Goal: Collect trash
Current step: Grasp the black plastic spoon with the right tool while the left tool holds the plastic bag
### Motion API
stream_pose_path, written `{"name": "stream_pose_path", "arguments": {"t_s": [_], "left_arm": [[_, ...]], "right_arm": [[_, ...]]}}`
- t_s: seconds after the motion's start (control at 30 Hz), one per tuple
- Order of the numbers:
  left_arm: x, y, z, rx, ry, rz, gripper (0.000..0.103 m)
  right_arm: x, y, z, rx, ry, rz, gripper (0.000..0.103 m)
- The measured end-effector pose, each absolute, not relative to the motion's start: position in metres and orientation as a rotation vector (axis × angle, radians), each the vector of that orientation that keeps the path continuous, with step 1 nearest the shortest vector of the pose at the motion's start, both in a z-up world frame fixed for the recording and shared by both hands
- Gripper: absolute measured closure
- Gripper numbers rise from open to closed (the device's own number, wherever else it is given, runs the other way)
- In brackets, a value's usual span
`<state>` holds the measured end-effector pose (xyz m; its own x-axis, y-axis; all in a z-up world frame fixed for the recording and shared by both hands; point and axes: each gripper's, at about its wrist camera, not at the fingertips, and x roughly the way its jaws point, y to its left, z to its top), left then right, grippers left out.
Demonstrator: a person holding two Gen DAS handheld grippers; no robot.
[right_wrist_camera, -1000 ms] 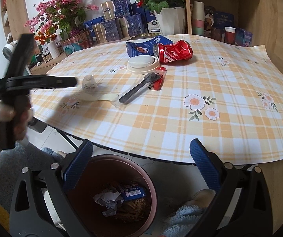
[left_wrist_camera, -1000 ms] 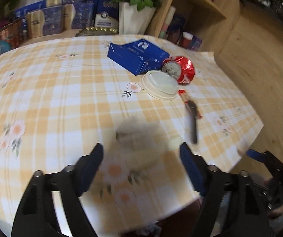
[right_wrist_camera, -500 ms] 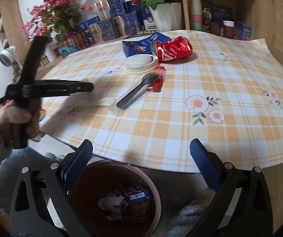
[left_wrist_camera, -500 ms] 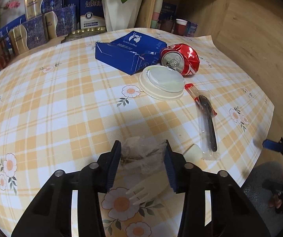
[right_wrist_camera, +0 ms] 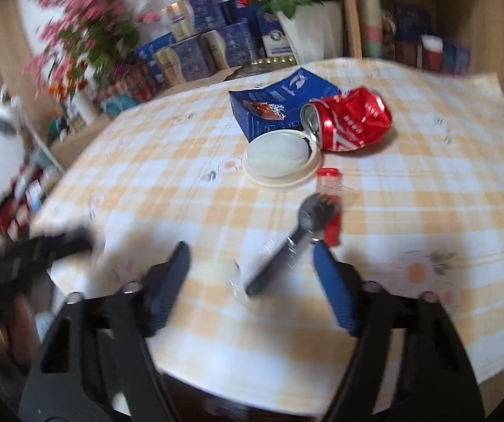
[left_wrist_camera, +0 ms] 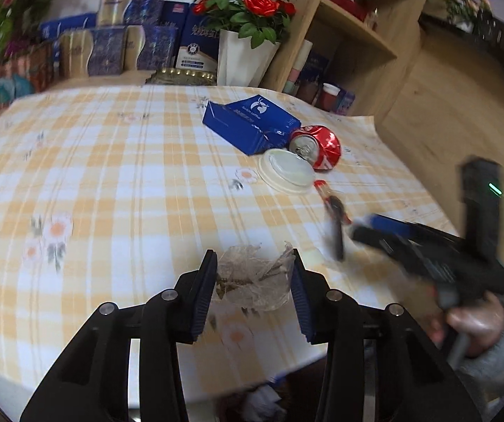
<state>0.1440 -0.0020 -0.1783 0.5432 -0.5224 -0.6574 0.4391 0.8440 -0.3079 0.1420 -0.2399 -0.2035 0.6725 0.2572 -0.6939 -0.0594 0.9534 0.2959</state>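
Left tongs (left_wrist_camera: 253,290) clamped on crumpled clear plastic wrapper (left_wrist_camera: 252,281), lifted just above checked worktop (left_wrist_camera: 111,183) near its front edge. Right tongs (right_wrist_camera: 252,270) half open and closing, black plastic fork (right_wrist_camera: 287,242) in clear sleeve lying between the jaws, pads not touching it. Farther: white lid (right_wrist_camera: 282,158), then crushed red can (right_wrist_camera: 350,119) touching it, blue box (right_wrist_camera: 280,102) behind. Flower pot (left_wrist_camera: 243,58) at back.

Soft daylight, heavy motion blur esp. right view, fisheye edges warped.
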Motion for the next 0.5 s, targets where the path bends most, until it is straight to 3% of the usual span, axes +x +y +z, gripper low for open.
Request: {"name": "stream_pose_path", "arguments": {"t_s": [0.27, 0.5], "left_arm": [[0.103, 0.018, -0.18, -0.128, 0.785, -0.544, 0.063], [0.092, 0.036, -0.189, -0.138, 0.795, -0.504, 0.063]], "right_arm": [[0.165, -0.238, -0.219, 0.31, 0.867, 0.005, 0.058], [0.164, -0.245, -0.232, 0.358, 0.895, -0.069, 0.059]]}}
